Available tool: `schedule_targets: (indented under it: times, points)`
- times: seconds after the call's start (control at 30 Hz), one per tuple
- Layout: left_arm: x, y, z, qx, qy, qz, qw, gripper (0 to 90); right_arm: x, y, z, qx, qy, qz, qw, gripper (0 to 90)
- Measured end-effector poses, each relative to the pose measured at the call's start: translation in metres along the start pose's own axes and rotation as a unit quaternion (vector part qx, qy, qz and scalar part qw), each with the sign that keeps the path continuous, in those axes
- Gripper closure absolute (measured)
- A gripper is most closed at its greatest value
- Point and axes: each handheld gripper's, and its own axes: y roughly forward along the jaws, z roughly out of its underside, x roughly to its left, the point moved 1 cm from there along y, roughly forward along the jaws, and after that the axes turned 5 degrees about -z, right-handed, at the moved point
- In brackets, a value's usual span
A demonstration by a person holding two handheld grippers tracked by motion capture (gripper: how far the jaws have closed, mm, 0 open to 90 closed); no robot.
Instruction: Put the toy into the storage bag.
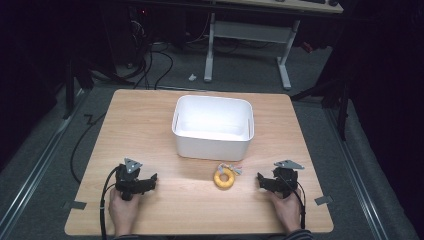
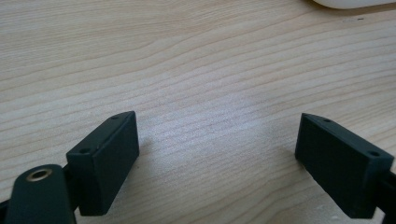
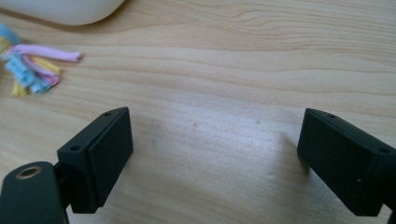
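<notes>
A yellow ring toy (image 1: 223,177) with a tuft of coloured strands (image 1: 235,169) lies on the wooden table just in front of the white bin (image 1: 212,145). The strands (image 3: 32,67) also appear at the upper left of the right gripper view. My left gripper (image 1: 151,179) rests low at the table's front left, held by a hand, jaws wide apart with nothing between them (image 2: 217,154). My right gripper (image 1: 260,179) rests at the front right, a short way right of the ring, also open and empty (image 3: 215,154).
The white bin stands open and looks empty at the table's middle back; its edge (image 2: 350,3) shows in the left gripper view, and its corner (image 3: 60,11) in the right gripper view. Cables trail off the table's left side. A desk frame (image 1: 247,45) stands beyond the table.
</notes>
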Motion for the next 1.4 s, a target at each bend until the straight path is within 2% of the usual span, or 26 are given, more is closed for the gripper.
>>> schedule_targets:
  times: [0.27, 0.4, 0.53, 0.67, 0.93, 1.07, 1.13, 1.33, 1.4]
  points:
    - [0.0, 0.0, 0.0, 0.0, 0.0, 0.0, 1.0, 14.1, 0.0, -0.001, -0.001, -0.001, -0.006, -0.003, 1.0, 15.4]
    - [0.0, 0.0, 0.0, 0.001, 0.0, 0.001, 1.0, 14.1, -0.002, -0.004, -0.001, 0.005, -0.004, -0.005, 1.0, 23.8]
    - [0.001, 0.0, 0.0, 0.0, -0.003, 0.002, 1.0, 14.1, -0.008, -0.008, -0.007, 0.036, -0.011, -0.013, 0.9992, 30.8]
    - [0.0, 0.0, 0.0, 0.0, -0.002, 0.001, 1.0, 14.1, -0.013, -0.009, -0.011, 0.05, -0.012, -0.02, 0.9985, 36.2]
    - [0.001, 0.0, 0.0, -0.001, -0.003, 0.002, 1.0, 14.1, -0.02, -0.028, -0.021, 0.033, -0.017, -0.026, 0.9989, 39.0]
    - [0.0, 0.0, 0.0, 0.0, -0.002, 0.001, 1.0, 14.1, -0.022, -0.04, -0.028, 0.017, -0.019, -0.042, 0.9988, 40.2]
    - [0.0, 0.0, 0.0, 0.0, -0.002, 0.001, 1.0, 14.1, -0.021, -0.044, -0.031, 0.012, -0.019, -0.056, 0.9982, 43.0]
    - [0.001, 0.0, 0.0, -0.001, -0.003, 0.002, 1.0, 14.2, -0.009, -0.052, -0.04, 0.004, -0.042, -0.109, 0.9932, 51.9]
    - [0.001, 0.0, 0.0, -0.001, -0.003, 0.002, 1.0, 14.2, -0.007, -0.052, -0.042, 0.003, -0.046, -0.114, 0.9925, 52.5]
